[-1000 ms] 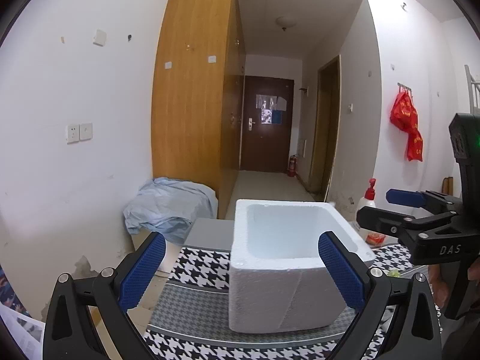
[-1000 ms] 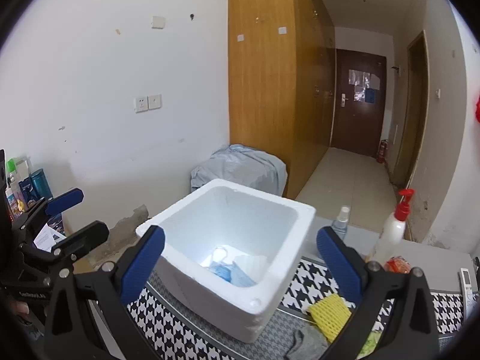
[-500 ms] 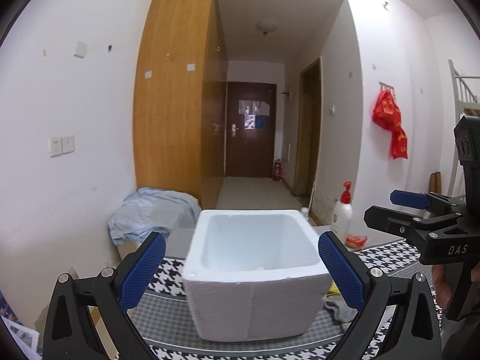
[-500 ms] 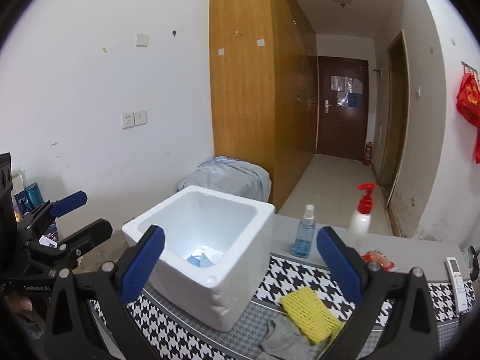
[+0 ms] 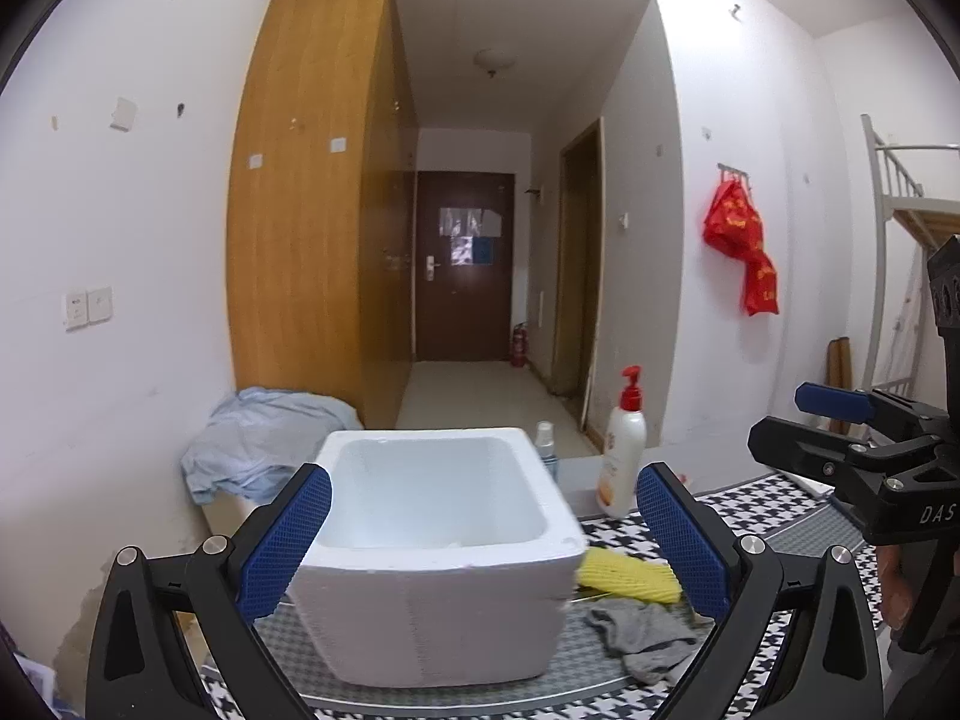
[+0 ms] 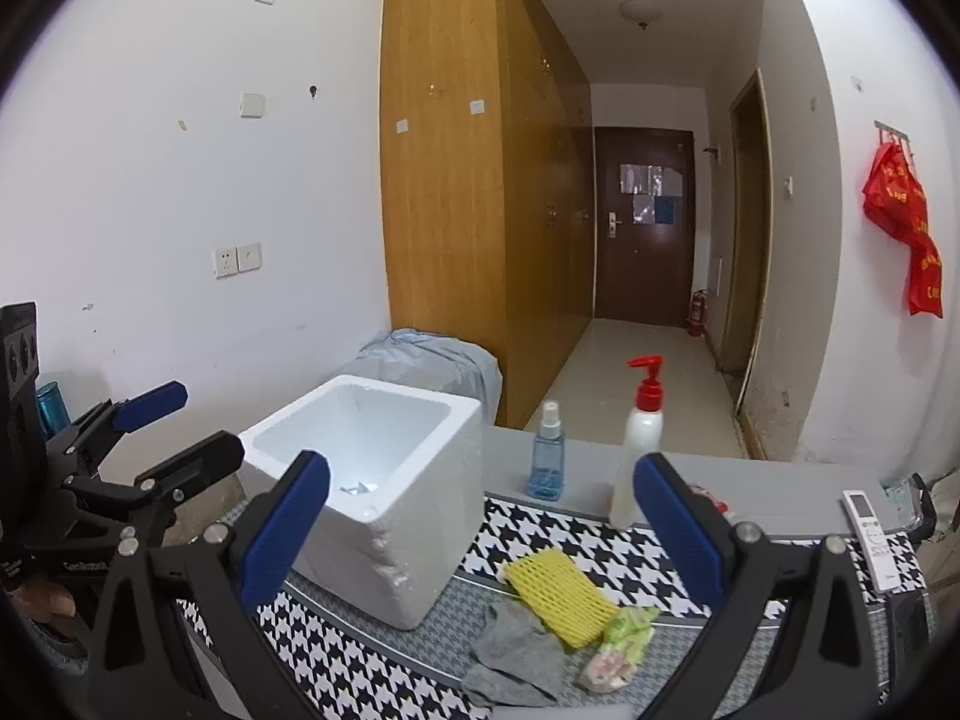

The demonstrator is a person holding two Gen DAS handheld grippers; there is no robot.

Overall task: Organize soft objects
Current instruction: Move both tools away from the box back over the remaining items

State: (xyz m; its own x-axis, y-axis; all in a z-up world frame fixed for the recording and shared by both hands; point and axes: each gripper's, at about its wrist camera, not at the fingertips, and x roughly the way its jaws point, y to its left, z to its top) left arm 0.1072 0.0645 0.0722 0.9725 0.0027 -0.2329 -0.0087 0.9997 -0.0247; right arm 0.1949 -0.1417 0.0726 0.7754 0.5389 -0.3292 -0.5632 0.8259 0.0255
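- We hold the left gripper [image 5: 483, 531] spread wide, grasping nothing, in front of the white foam box [image 5: 435, 546].
- Our right gripper [image 6: 480, 525] also gapes, empty, above the yellow foam net [image 6: 558, 594], grey cloth [image 6: 519, 654] and green packet [image 6: 624, 642] beside the box.
- The box's contents are mostly hidden.

A home; wooden wardrobe [image 6: 480, 210], hallway entrance door [image 6: 642, 228], bunk-bed ladder [image 5: 894, 252]
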